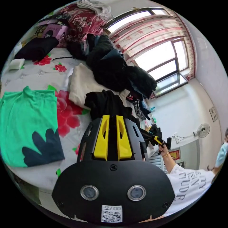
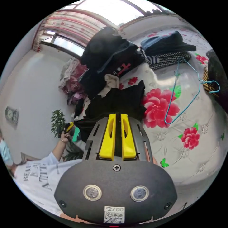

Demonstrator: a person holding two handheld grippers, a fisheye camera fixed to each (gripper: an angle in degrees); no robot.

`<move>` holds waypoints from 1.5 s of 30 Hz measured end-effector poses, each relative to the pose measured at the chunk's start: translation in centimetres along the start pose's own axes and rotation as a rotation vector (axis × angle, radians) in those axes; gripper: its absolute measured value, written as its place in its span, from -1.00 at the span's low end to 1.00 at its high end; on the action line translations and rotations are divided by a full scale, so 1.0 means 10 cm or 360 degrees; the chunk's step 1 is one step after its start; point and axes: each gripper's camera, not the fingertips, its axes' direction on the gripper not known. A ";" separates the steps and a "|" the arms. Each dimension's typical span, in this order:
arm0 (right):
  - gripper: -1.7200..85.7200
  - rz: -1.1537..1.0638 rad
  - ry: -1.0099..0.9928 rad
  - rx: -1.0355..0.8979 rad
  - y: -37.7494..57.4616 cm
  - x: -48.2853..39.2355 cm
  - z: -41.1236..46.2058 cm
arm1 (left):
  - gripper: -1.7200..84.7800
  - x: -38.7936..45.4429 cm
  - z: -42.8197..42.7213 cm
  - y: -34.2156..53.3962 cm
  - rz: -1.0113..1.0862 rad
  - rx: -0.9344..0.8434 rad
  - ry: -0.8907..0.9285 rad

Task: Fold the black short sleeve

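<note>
Left gripper view: the left gripper (image 1: 112, 116) has its two yellow jaws pressed nearly together on a bunched edge of the black short sleeve shirt (image 1: 106, 104), which rises in a dark fold just beyond the jaw tips, above the floral bedsheet (image 1: 35, 73). A folded green shirt (image 1: 26, 123) with a dark leaf print lies flat near one side edge of the bed, well apart from the black shirt. A cream garment (image 1: 82, 84) lies just beyond the black shirt, and behind it a pile of dark clothes (image 1: 111, 68) runs toward the window (image 1: 163, 61). Off the bed, the right gripper (image 1: 159, 140) shows in the person's hand (image 1: 163, 150), also holding black cloth.

Right gripper view: the right gripper (image 2: 118, 115) has its jaws closed on the same black shirt (image 2: 118, 101), which hangs stretched toward the left gripper (image 2: 69, 127) in the person's other hand (image 2: 64, 137). A teal wire hanger (image 2: 190, 95) lies on the sheet beside a red flower, near folded dark clothes (image 2: 166, 45).
</note>
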 end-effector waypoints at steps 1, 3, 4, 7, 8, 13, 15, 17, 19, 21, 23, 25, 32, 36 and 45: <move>-0.91 0.0077 0.0091 -0.0017 -0.12 0.02 0.11 | -0.79 0.00 0.09 -0.10 -0.0019 -0.0010 -0.0016; -0.89 0.0155 0.0160 -0.0064 -0.18 0.04 0.24 | -0.77 0.04 0.35 -0.32 -0.0050 -0.0106 -0.0155; -0.88 0.0165 0.0169 -0.0101 -0.15 0.02 0.30 | -0.76 0.06 0.40 -0.33 -0.0039 -0.0129 -0.0191; -0.84 0.0127 0.0188 -0.0207 0.07 -0.07 0.40 | -0.76 0.18 0.55 -0.16 0.0061 -0.0258 -0.0271; -0.83 0.0114 0.0258 -0.0254 0.16 -0.12 0.44 | -0.76 0.20 0.60 -0.02 0.0069 -0.0303 -0.0296; -0.84 0.0048 0.0427 -0.0485 0.25 -0.36 0.68 | -0.79 0.32 0.88 0.46 0.0054 -0.0498 -0.0495; -0.91 -0.0013 0.0581 -0.0501 0.21 -0.53 0.73 | -0.94 0.48 1.02 0.45 0.0084 -0.0496 -0.0651; -0.94 -0.0070 0.0583 -0.0647 0.11 -0.69 0.73 | -0.96 0.63 1.13 0.36 0.0156 -0.0578 -0.0791; -0.95 -0.0124 0.0601 -0.0636 0.08 -0.83 0.53 | -0.97 0.77 1.19 0.29 0.0200 -0.0696 -0.0836; -0.96 -0.0138 0.0628 -0.0598 0.13 -0.95 0.26 | -0.98 0.95 1.10 0.36 0.0229 -0.0807 -0.0776; -0.95 -0.0162 0.0688 -0.0664 0.32 -1.06 0.03 | -0.97 1.07 0.98 0.57 0.0224 -0.0831 -0.0755; -0.94 -0.0124 0.0677 -0.0690 0.48 -1.07 -0.07 | -0.97 1.14 0.91 0.83 0.0187 -0.0823 -0.0671; -0.82 -0.0344 0.0786 -0.0328 0.21 -1.63 -0.36 | -0.83 1.46 0.59 0.95 0.0204 -0.0510 -0.0659; -0.79 -0.0574 0.0823 -0.0371 -0.19 -1.93 -0.02 | -0.80 1.90 0.99 0.48 0.0705 -0.0545 -0.0644; -0.85 -0.0428 0.1013 -0.0543 -0.83 -1.92 0.49 | -0.92 1.70 1.96 -0.05 0.0746 -0.0815 -0.0651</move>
